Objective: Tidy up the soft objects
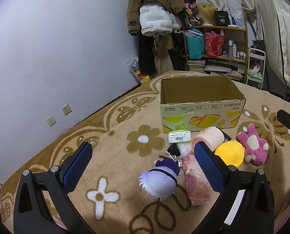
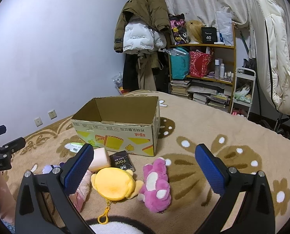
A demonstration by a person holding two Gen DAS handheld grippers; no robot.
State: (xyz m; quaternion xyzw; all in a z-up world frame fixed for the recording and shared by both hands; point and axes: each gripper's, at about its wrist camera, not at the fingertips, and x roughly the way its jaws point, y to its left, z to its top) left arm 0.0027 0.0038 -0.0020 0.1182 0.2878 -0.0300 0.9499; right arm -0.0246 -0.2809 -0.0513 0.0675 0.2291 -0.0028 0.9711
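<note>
Two hand-held claws are hovering over a bed covered by a tan flower-patterned blanket [image 1: 125,117], where a cluster of soft toys is lying in front of an open cardboard box [image 1: 200,109]. The left claw [image 1: 143,165] is hanging with its blue pads spread wide and gripping nothing; a purple plush doll [image 1: 160,179] is lying between its fingers, toward the right one. Just at the doll's 3 o'clock, a pink plastic-wrapped packet [image 1: 195,187] is resting on the blanket, and at its 12 o'clock a black-and-white fuzzy toy [image 1: 179,150] is lying below a small green-and-white tissue pack [image 1: 180,137]. The right claw [image 2: 144,165] is likewise standing wide open and empty, framing a yellow plush coin purse [image 2: 113,183] with a yellow clip and, touching it at 3 o'clock, a pink plush bear [image 2: 156,183] lying on its back. At the purse's 12 o'clock a dark sachet [image 2: 122,160] is lying beside a pale pink foam block [image 2: 100,159], both just short of the box's printed front wall. The box is sitting upright with its flaps gone, and nothing is showing inside it from either view. Behind the bed, a shelf [image 2: 209,62] crowded with bags and books is standing against the curtain.
</note>
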